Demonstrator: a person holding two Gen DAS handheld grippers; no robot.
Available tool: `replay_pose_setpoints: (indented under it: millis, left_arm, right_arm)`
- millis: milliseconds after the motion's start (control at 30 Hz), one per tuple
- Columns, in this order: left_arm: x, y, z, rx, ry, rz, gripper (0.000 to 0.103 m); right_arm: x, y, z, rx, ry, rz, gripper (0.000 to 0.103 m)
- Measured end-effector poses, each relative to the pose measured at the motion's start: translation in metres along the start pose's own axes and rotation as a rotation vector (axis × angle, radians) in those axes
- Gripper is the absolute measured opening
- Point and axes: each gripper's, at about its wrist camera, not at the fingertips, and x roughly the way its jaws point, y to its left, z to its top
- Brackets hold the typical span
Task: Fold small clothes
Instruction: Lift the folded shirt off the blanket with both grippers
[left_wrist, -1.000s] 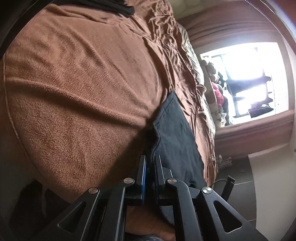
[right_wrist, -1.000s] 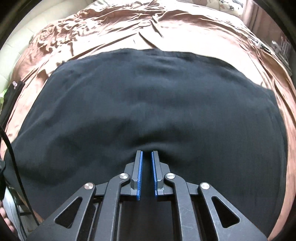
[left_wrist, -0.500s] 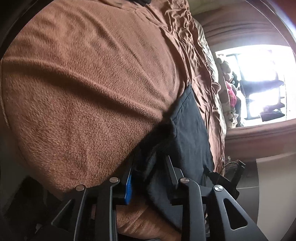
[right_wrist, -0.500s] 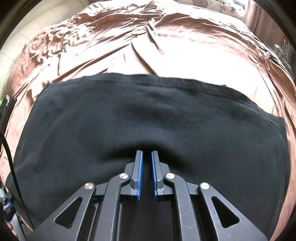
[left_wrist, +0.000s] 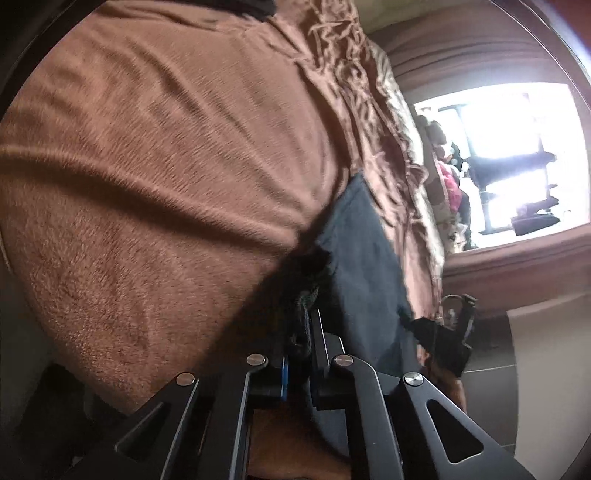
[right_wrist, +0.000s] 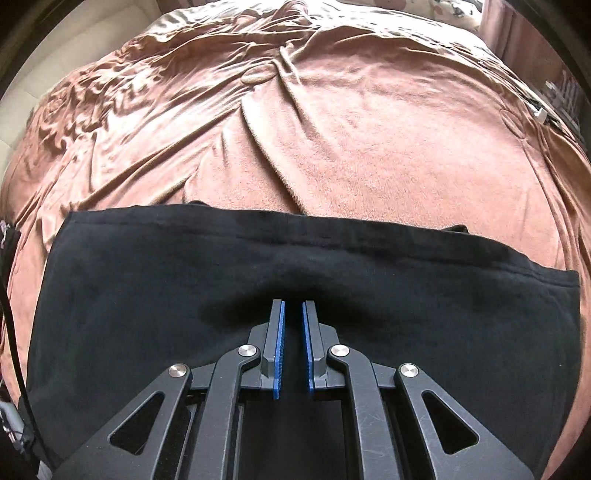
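Folding step: black garment lies on the brown blanket, its far edge now drawn nearer.
Left gripper: reclosed, pinching the garment's edge.
Right gripper: narrow, fabric between its pads.

Your right tongs pinch a fold of the black garment, which lies flat on the brown blanket.
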Motion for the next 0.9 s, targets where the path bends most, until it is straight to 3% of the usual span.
replay_pose_setpoints:
  millis: [367,667,900]
  left_arm:
    - [-0.011,-0.028,0.003,-0.008,0.000,-0.121,0.007]
    - [-0.019,-0.077,-0.002,0.064,0.014,-0.212,0.007]
    - [-0.020,-0.117,-0.010,0.126,0.032,-0.254,0.007]
  right_arm:
    - [-0.033,-0.004,-0.067,0.039,0.074,0.125,0.006]
    - [-0.064,-0.015,-0.121,0.107,0.122,0.261,0.006]
    - [-0.082,-0.019,-0.165,0.153,0.124,0.306,0.006]
